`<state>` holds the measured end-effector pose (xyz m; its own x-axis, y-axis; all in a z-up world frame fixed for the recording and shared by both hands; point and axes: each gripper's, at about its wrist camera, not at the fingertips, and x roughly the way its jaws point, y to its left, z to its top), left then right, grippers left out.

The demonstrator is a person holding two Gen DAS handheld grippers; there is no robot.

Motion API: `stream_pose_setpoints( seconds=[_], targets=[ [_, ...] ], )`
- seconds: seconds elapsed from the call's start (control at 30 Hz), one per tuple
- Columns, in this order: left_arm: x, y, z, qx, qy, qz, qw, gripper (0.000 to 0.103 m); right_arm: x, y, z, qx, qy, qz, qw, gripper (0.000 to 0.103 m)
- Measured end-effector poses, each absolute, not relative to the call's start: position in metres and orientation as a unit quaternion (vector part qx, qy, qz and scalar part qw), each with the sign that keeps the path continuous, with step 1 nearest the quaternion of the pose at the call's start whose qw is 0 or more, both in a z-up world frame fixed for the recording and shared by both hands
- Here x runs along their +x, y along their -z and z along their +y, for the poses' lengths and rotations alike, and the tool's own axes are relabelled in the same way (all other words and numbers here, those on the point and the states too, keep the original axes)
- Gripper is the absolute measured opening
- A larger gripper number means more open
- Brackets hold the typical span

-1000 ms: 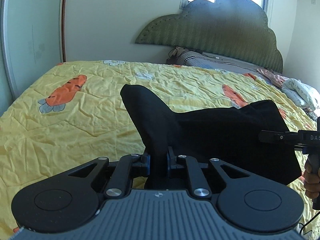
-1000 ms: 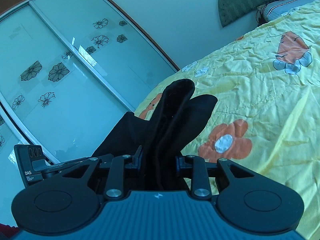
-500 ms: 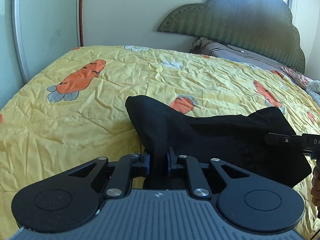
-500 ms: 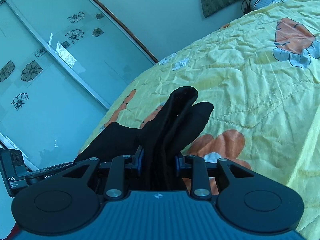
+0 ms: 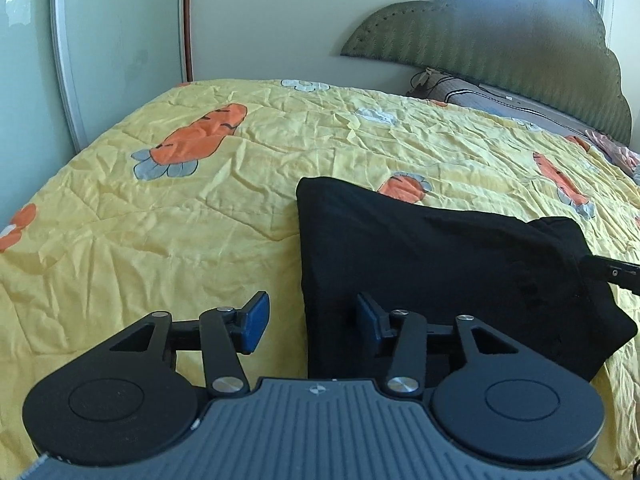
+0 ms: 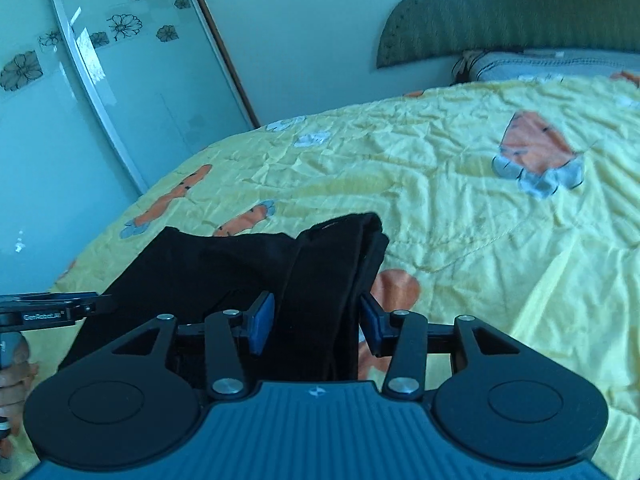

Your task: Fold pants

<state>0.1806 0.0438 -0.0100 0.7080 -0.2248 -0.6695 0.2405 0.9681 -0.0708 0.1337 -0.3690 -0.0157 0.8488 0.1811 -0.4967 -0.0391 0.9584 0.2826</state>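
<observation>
Since a second ago both grippers are letting go: the pants (image 5: 440,264), pinched and held up off the bed then, are now lying folded on the yellow carrot-print bedspread (image 5: 200,220), and both wrist views are sitting lower over it. Left gripper (image 5: 310,322) jaws are opening, about halfway apart; the fabric's left edge is sitting between them, against the right pad, the left pad clear of it, no grip. Right gripper (image 6: 316,324) jaws are opening too, a thick bunched fold of black cloth standing between the pads, neither pad pressing on it. A hand (image 6: 16,380) is showing at the left edge of the right wrist view, holding the other tool. Step in hand looks like the release after laying a fold down. Next move probably needs both grippers backing out without dragging cloth, then regripping an end for another fold or flattening the bunched right side.
</observation>
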Motion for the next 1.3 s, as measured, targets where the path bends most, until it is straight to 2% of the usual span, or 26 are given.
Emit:
stream_pose_setpoints(
  seconds=[0.13,0.17,0.2,0.27,0.37,0.43,0.47,0.53,0.7,0.83,0.97,1.07,1.3],
  targets=[
    [0.173,0.015,0.058,-0.027,0.137,0.386,0.912,0.054,0.109,-0.004,-0.349,0.088,-0.088,0.213,0.969,0.047],
    [0.171,0.017,0.060,-0.035,0.139,0.392,0.909,0.048,0.105,-0.006,-0.342,0.076,-0.107,0.212,0.968,0.047],
    [0.170,0.019,0.061,-0.042,0.140,0.398,0.906,0.037,0.104,-0.007,-0.335,0.067,-0.126,0.220,0.965,0.047],
    [0.168,0.022,0.061,-0.054,0.145,0.410,0.899,0.029,0.105,-0.003,-0.324,0.054,-0.149,0.241,0.958,0.047],
    [0.164,0.021,0.055,-0.040,0.135,0.403,0.904,0.028,0.116,0.014,-0.311,0.024,-0.146,0.289,0.946,0.045],
    [0.162,0.020,0.049,-0.023,0.125,0.397,0.909,0.029,0.119,0.024,-0.312,0.031,-0.143,0.294,0.944,0.045],
    [0.159,0.019,0.047,-0.013,0.120,0.391,0.912,0.029,0.117,0.023,-0.314,0.045,-0.140,0.291,0.945,0.045],
    [0.152,0.014,0.042,0.012,0.103,0.376,0.921,0.038,0.107,0.015,-0.314,0.056,-0.124,0.277,0.951,0.046],
    [0.137,0.009,0.036,0.030,0.090,0.361,0.928,0.051,0.080,0.002,-0.303,0.030,-0.145,0.262,0.954,0.046],
    [0.133,0.011,0.032,0.024,0.076,0.365,0.927,0.054,0.085,0.022,-0.298,0.015,-0.134,0.303,0.943,0.045],
    [0.125,0.006,0.029,0.033,0.066,0.360,0.930,0.061,0.077,0.015,-0.299,0.044,-0.125,0.289,0.948,0.047],
    [0.115,0.001,0.026,0.038,0.063,0.352,0.933,0.065,0.062,0.004,-0.295,0.051,-0.119,0.274,0.953,0.058],
    [0.090,-0.003,0.019,0.039,0.080,0.363,0.928,0.066,0.023,-0.007,-0.290,0.101,-0.122,0.274,0.948,0.081]
  ],
)
